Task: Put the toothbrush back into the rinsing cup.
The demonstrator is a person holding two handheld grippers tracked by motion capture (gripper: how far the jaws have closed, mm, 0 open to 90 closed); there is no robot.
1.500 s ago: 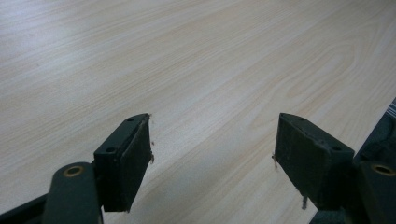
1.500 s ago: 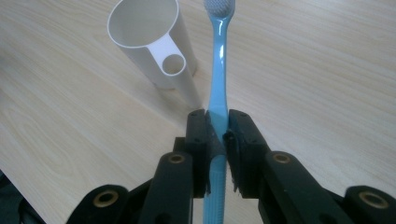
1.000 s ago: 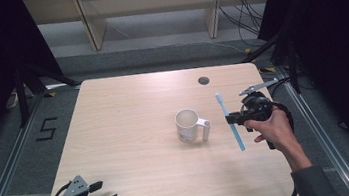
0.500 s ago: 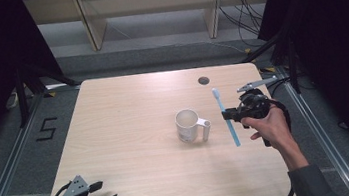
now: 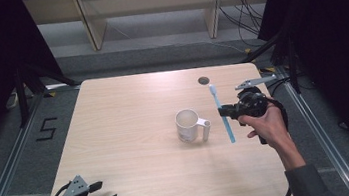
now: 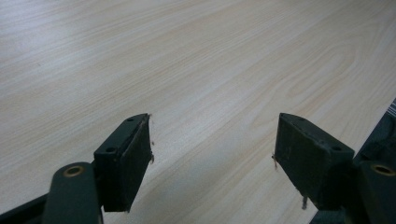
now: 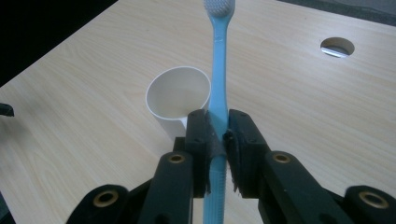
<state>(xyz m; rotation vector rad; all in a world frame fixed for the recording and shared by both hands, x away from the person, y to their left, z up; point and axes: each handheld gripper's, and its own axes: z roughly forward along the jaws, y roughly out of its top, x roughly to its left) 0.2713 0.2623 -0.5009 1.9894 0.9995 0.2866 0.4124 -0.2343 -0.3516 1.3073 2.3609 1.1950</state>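
A white mug (image 5: 187, 125) stands upright near the middle of the wooden table (image 5: 131, 133), its handle toward the right; it looks empty (image 7: 177, 95). Just right of it, above the table, my right gripper (image 5: 225, 113) is shut on the handle of a light blue toothbrush (image 5: 221, 112), whose white bristle head (image 7: 218, 6) points away from the person. In the right gripper view the jaws clamp the toothbrush (image 7: 218, 88) at mid-handle, the mug beyond and to the left. My left gripper (image 5: 105, 194) rests open at the near left corner, nothing between its jaws (image 6: 212, 158).
A round cable hole (image 5: 203, 80) sits in the tabletop at the far right. Shelving legs and cables lie beyond the far edge. A floor marking "5" (image 5: 46, 129) is left of the table.
The right gripper with the toothbrush has shifted slightly toward the mug and away from the person. The left gripper has stayed put.
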